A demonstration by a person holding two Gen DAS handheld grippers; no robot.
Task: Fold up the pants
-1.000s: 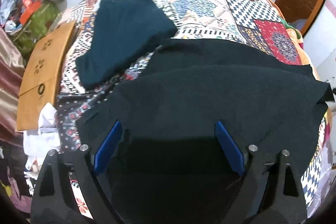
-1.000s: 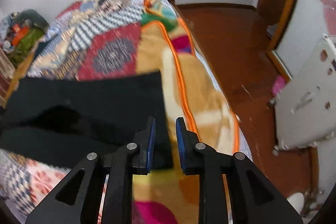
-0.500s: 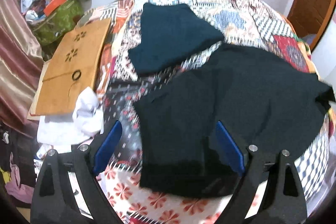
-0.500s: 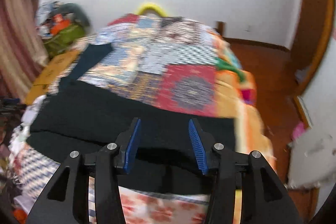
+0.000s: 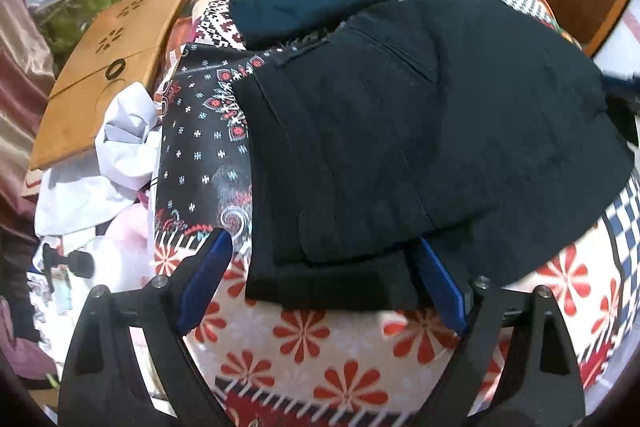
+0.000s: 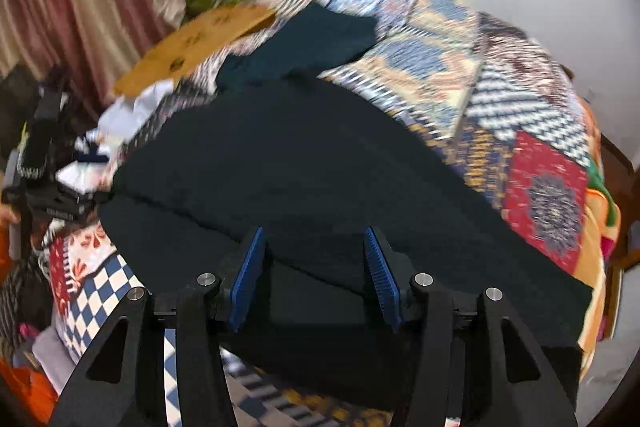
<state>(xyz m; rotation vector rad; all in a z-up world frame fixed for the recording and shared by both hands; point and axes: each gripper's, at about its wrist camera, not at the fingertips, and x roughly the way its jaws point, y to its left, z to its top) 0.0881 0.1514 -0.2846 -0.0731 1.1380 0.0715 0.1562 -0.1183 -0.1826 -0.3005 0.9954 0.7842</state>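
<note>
The right gripper (image 6: 314, 273) has swung from the right edge of the bed, where floor and a door showed beyond it, to face the curtain side across the black pants (image 6: 304, 163). Its jaws, nearly together a second ago, have just been opening and now stand apart above the cloth, with nothing pinched between them. The left gripper (image 5: 324, 281) has pulled back toward the near left: the pants' near edge, formerly filling its gap, now lies between its wide jaws with flowered bedspread (image 5: 344, 355) showing below.
</note>
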